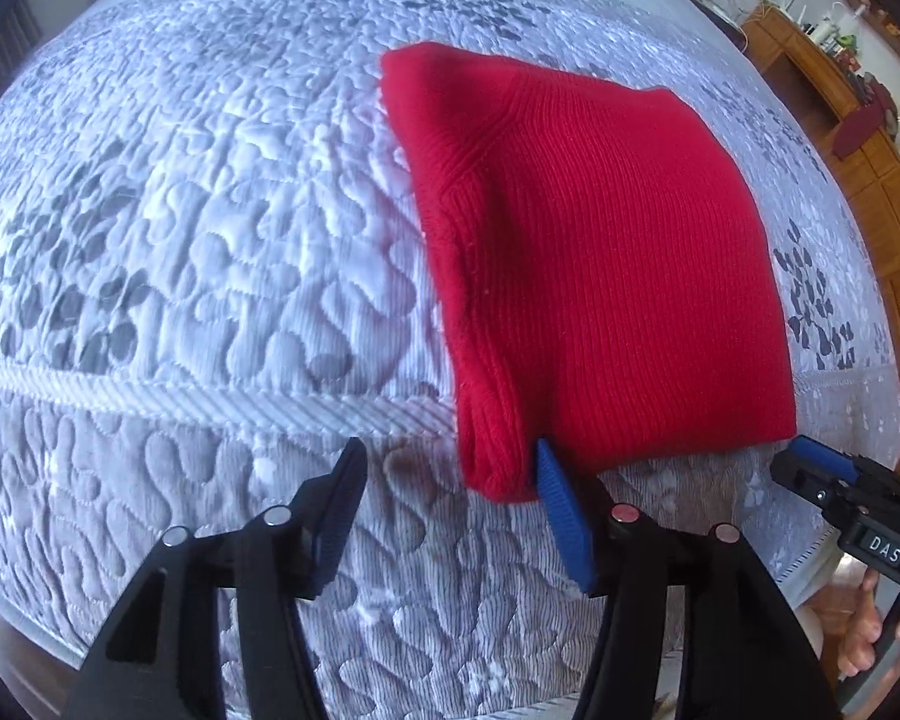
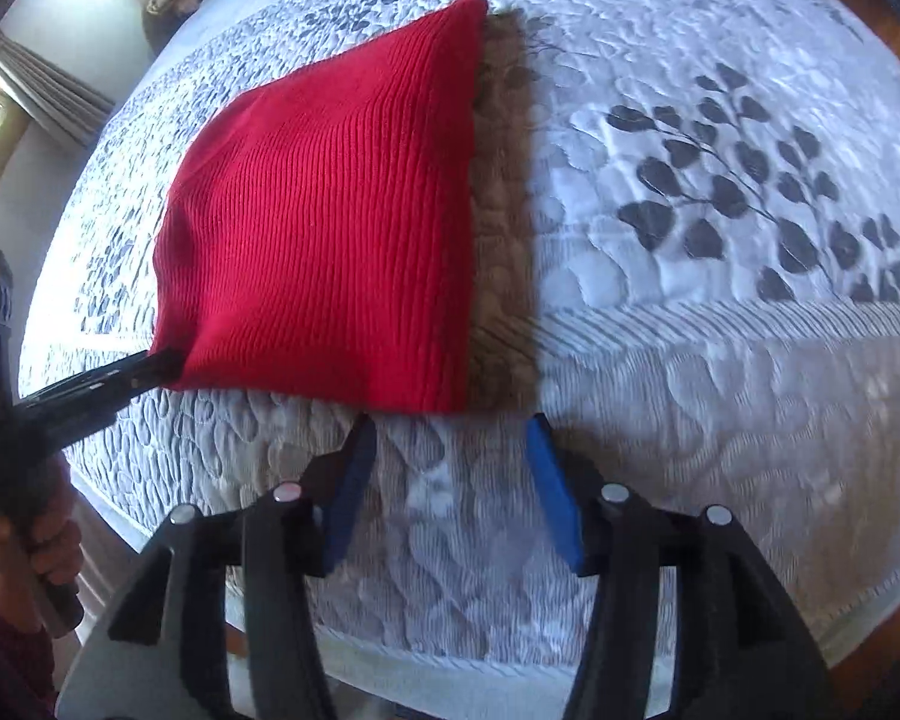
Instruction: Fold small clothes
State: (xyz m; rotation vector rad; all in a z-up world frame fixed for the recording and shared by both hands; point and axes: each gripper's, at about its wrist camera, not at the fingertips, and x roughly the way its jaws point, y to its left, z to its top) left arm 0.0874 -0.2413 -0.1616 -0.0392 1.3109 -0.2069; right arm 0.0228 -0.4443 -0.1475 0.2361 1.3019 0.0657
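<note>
A red knitted garment (image 1: pixel 594 264) lies folded into a rough rectangle on the quilted bedspread (image 1: pixel 198 252); it also shows in the right wrist view (image 2: pixel 330 228). My left gripper (image 1: pixel 450 468) is open, its jaws wide apart, its right blue pad touching the garment's near left corner. My right gripper (image 2: pixel 450 438) is open and empty just in front of the garment's near right corner. In the left wrist view the right gripper (image 1: pixel 822 468) sits by the near right corner. In the right wrist view the left gripper (image 2: pixel 162 360) reaches the near left corner.
The bedspread (image 2: pixel 720 360) is white-grey with dark leaf prints (image 2: pixel 750 192). Its near edge runs just below both grippers. Wooden furniture (image 1: pixel 858 138) with small items stands to the right of the bed. A window with curtains (image 2: pixel 24 90) is to the left.
</note>
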